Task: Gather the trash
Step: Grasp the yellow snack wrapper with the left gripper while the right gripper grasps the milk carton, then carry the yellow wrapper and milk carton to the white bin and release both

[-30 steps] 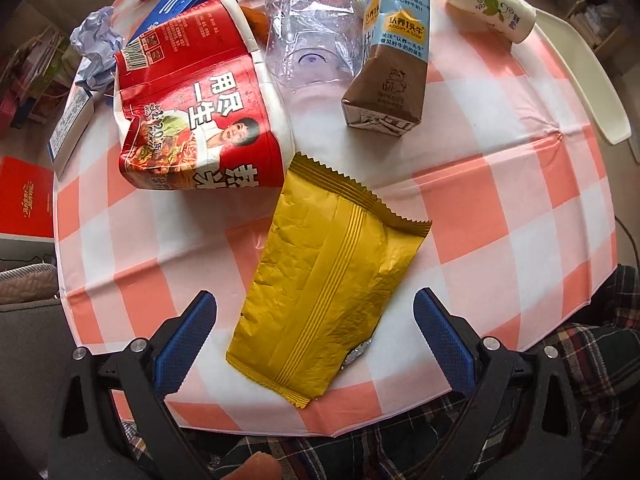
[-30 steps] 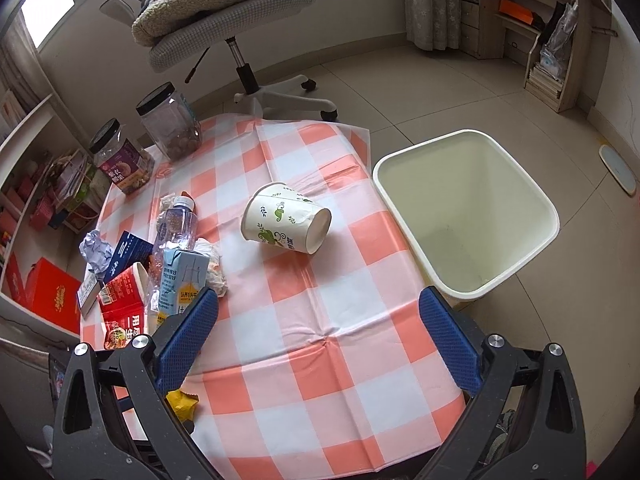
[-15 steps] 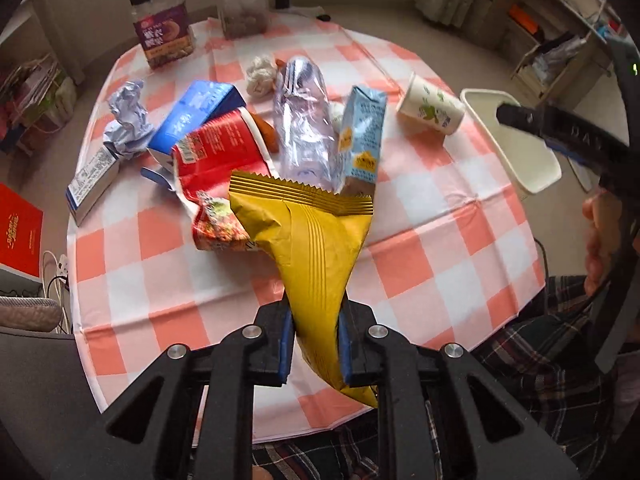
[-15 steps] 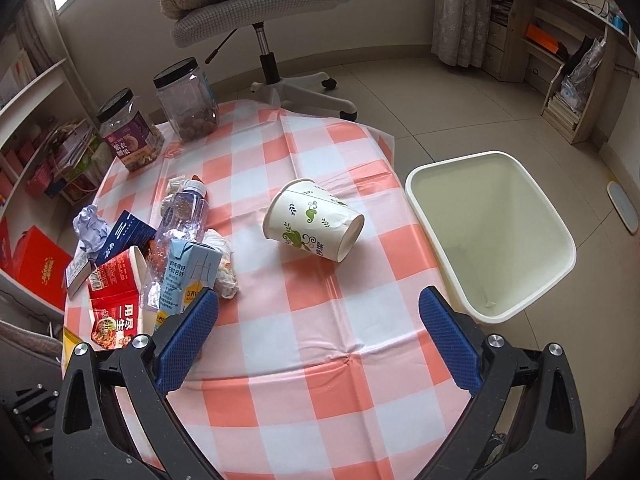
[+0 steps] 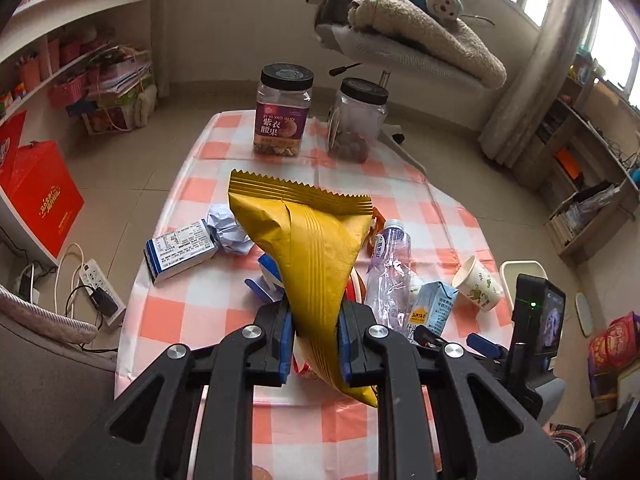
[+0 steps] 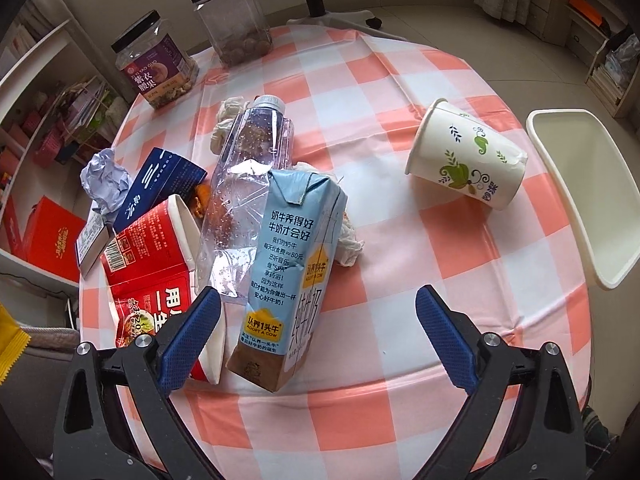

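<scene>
My left gripper [image 5: 314,338] is shut on a yellow snack wrapper [image 5: 310,256] and holds it upright above the checked table [image 5: 224,312]. My right gripper [image 6: 318,338] is open low over the table, with a blue milk carton [image 6: 290,276] lying between its fingers. A crushed clear bottle [image 6: 248,196], a red noodle cup [image 6: 148,276], a blue box [image 6: 160,186], crumpled paper [image 6: 106,178] and a tipped paper cup [image 6: 466,160] lie on the cloth. The white trash bin [image 6: 576,196] stands beside the table at the right.
Two black-lidded jars [image 6: 154,66] [image 6: 234,18] stand at the table's far edge. A small white box [image 5: 180,248] lies at the left. An office chair [image 5: 404,44] stands behind the table, shelves [image 5: 60,60] and a red box [image 5: 40,192] to the left.
My left gripper closed on the yellow wrapper, lifted it off the table and tilted upward. My right gripper moved down and left toward the milk carton.
</scene>
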